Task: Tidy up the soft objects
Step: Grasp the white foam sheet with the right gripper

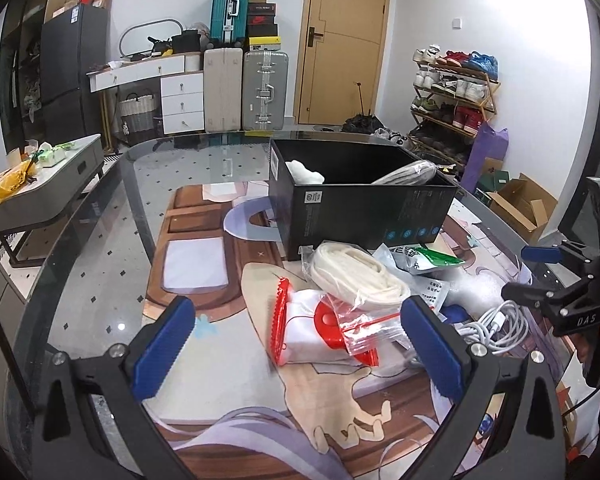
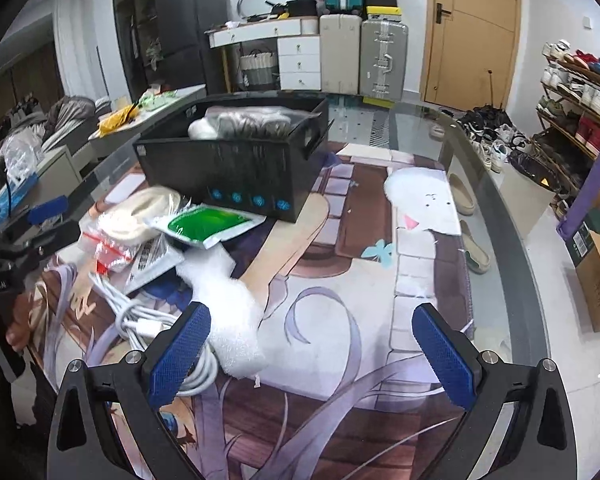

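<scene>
A lived-in home was indicated — suitcases (image 1: 265, 90) stacked by a wooden door (image 1: 342, 40), a loaded shoe rack (image 1: 454, 92), and a white dresser (image 1: 182, 96) were seen.

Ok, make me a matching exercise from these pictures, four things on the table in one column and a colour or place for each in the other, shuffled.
Things:
1. grey rolled cloth
2. charging cable
3. foam sheet
4. green packet

Descriptions:
A. against the black box's front
B. inside the black box
C. white coil beside the right tongs' left finger
D. white, lying partly over the cable

Pairs: 1-B, 2-C, 3-D, 4-A
</scene>
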`<state>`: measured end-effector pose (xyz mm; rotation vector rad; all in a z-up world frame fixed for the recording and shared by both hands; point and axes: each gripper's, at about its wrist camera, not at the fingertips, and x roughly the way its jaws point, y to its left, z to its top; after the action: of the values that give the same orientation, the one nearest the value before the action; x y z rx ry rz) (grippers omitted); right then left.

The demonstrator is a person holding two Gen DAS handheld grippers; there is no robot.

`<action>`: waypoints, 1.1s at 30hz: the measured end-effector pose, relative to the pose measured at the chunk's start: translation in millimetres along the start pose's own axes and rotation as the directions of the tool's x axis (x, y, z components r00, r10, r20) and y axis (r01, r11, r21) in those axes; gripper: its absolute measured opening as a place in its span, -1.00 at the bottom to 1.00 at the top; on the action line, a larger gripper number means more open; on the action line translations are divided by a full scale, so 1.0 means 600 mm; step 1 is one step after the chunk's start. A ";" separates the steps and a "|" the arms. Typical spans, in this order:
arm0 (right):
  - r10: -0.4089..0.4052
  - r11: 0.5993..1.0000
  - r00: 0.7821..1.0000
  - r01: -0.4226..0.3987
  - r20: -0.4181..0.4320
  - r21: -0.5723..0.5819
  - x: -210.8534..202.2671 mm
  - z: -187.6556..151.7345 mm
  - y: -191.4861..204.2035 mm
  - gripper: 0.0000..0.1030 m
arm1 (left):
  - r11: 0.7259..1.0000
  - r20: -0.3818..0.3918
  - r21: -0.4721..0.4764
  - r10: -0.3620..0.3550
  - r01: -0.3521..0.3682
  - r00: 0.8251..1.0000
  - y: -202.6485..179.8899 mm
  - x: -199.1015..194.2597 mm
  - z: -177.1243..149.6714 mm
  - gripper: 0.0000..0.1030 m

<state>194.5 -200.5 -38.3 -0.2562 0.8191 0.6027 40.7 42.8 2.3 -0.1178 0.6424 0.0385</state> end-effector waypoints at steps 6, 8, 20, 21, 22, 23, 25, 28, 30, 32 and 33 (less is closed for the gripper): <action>0.041 0.998 0.999 -0.042 -0.025 -0.054 0.012 -0.006 0.025 0.99 | 1.000 -0.011 0.000 -0.008 0.008 1.000 0.000 0.005 0.000 1.00; 0.048 0.996 0.998 -0.050 -0.033 -0.069 0.017 -0.006 0.033 0.99 | 1.000 -0.015 -0.001 -0.008 0.008 1.000 0.000 0.007 0.000 1.00; 0.068 0.996 0.996 -0.071 -0.063 -0.056 0.050 0.008 0.044 0.97 | 1.000 -0.064 0.007 -0.027 0.028 0.998 -0.002 0.020 -0.006 1.00; 0.071 0.996 0.995 -0.075 -0.065 -0.056 0.052 0.008 0.045 0.93 | 1.000 -0.065 0.005 -0.027 0.027 0.998 -0.002 0.020 -0.006 1.00; 0.079 0.995 0.995 -0.083 -0.066 -0.058 0.053 0.008 0.046 0.88 | 1.000 -0.064 0.003 -0.025 0.025 0.998 0.000 0.020 -0.006 1.00; 0.085 0.994 0.994 -0.089 -0.066 -0.058 0.054 0.008 0.047 0.76 | 1.000 -0.064 0.003 -0.026 0.027 0.998 0.000 0.020 -0.006 1.00; 0.084 0.994 0.995 -0.087 -0.061 -0.065 0.055 0.008 0.049 0.50 | 1.000 -0.066 0.004 -0.026 0.026 0.997 -0.001 0.018 -0.007 1.00; 0.081 0.993 0.995 -0.085 -0.056 -0.080 0.052 0.006 0.053 0.34 | 1.000 -0.058 0.006 -0.023 0.024 0.998 0.000 0.016 -0.007 1.00; 0.085 0.992 0.995 -0.089 -0.054 -0.087 0.049 0.003 0.053 0.21 | 0.999 -0.061 0.010 -0.036 0.037 0.997 -0.002 0.017 -0.008 1.00; 0.086 0.992 0.995 -0.090 -0.051 -0.093 0.046 0.001 0.052 0.10 | 0.999 -0.063 0.017 -0.039 0.040 0.997 -0.004 0.017 -0.008 1.00; 0.090 0.990 0.995 -0.095 -0.047 -0.104 0.044 0.000 0.053 -0.06 | 0.999 -0.063 0.022 -0.040 0.042 0.997 -0.006 0.017 -0.008 1.00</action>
<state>189.3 -164.1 -57.8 -0.3301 0.8444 0.7309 46.2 38.9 -7.4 -0.1101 0.7029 -0.0121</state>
